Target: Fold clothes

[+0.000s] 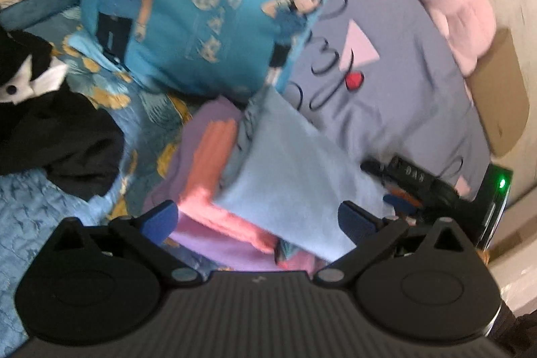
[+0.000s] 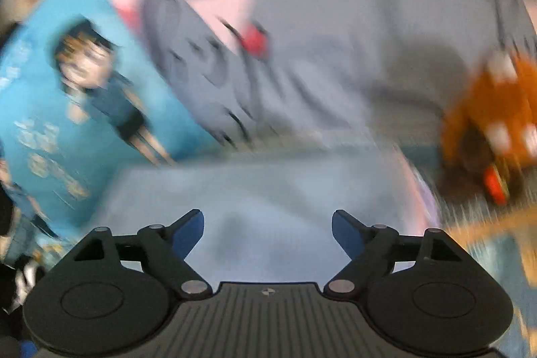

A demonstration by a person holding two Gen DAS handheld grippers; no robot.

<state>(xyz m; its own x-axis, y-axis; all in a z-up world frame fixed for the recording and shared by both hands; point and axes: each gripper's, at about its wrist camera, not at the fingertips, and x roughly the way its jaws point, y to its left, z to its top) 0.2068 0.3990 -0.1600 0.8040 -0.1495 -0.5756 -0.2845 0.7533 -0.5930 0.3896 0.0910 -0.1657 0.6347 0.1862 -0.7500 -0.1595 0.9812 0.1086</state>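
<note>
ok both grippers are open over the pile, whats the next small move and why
Probably lower the left gripper onto the near edge of the light blue cloth and close on it. That cloth lies on top of the pink and purple pieces, right between the open jaws, and nothing is held yet. The right gripper is also open, but its view is too blurred to aim from.

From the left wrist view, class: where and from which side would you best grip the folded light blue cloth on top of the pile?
Probably the light blue cloth by its near corner, approached from the camera's side: that corner overhangs the pink layer and lies between the open left gripper fingers.
</note>
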